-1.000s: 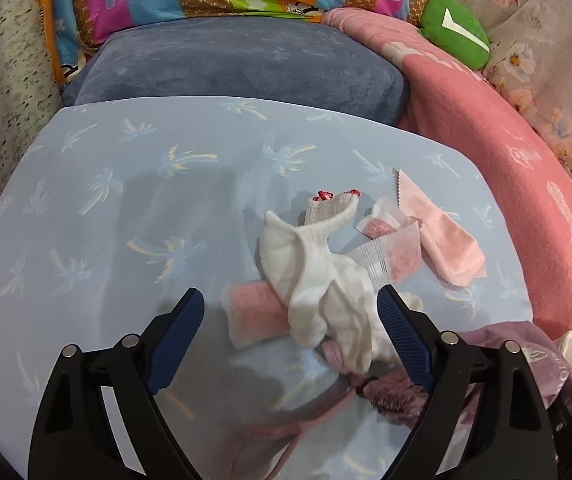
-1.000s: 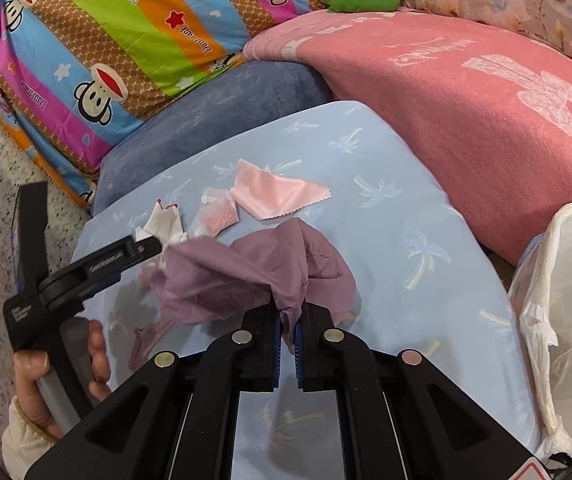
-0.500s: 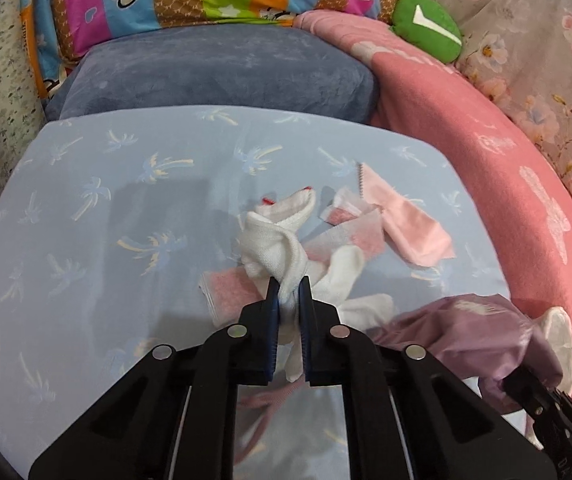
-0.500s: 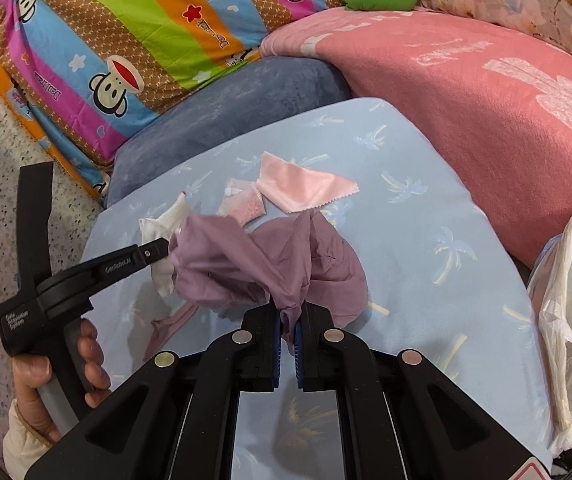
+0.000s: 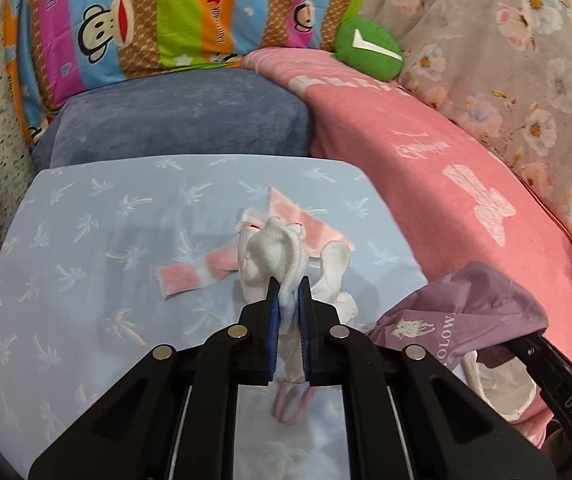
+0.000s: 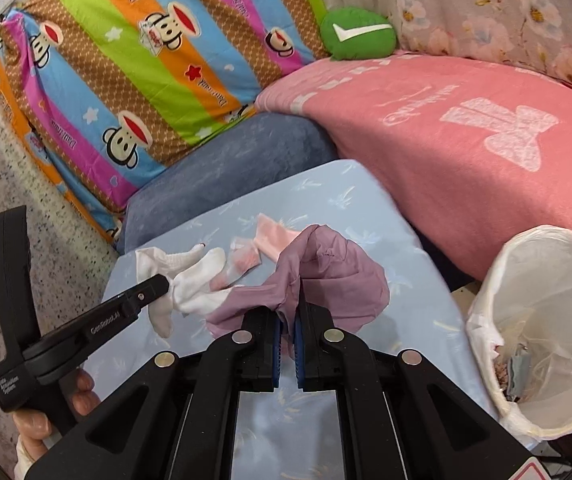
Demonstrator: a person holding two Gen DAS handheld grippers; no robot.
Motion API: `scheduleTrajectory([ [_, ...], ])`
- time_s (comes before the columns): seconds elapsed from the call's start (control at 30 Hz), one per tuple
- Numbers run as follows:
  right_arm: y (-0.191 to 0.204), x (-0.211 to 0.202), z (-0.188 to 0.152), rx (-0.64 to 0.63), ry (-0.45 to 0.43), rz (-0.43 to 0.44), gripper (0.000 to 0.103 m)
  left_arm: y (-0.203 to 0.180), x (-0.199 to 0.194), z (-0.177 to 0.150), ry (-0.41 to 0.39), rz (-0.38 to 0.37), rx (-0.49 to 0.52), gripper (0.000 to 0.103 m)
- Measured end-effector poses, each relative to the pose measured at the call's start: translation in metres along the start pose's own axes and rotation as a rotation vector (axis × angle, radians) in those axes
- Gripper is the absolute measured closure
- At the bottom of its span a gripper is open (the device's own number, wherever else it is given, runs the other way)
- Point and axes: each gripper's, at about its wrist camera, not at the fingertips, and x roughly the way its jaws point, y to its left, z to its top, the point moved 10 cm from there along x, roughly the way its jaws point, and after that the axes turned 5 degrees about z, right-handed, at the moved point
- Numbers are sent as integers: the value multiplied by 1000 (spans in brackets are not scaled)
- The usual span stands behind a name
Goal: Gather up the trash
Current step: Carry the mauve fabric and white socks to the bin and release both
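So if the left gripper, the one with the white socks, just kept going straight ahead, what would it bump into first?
Probably the pink cloth lying on the light blue sheet, just past the white socks pinched in the left gripper. Farther on sits the blue cushion. Depth is hard to judge through this lens.

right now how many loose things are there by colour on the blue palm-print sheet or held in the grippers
white knitted socks: 1 bunch, in the left gripper
purple crumpled cloth: 1, in the right gripper
pink flat cloth: 1
clear packets with pink filling: 2
total: 5
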Motion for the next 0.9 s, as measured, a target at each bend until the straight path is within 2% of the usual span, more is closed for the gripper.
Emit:
scheduleTrajectory([
  [0.33,-43,-66,14,44,-93,-30,98,-70,-23,-14,-17,-73,96,94],
  [0.9,-131,-144,20,153,-202,-114,98,-188,-35,-47,-5,-174,295,94],
])
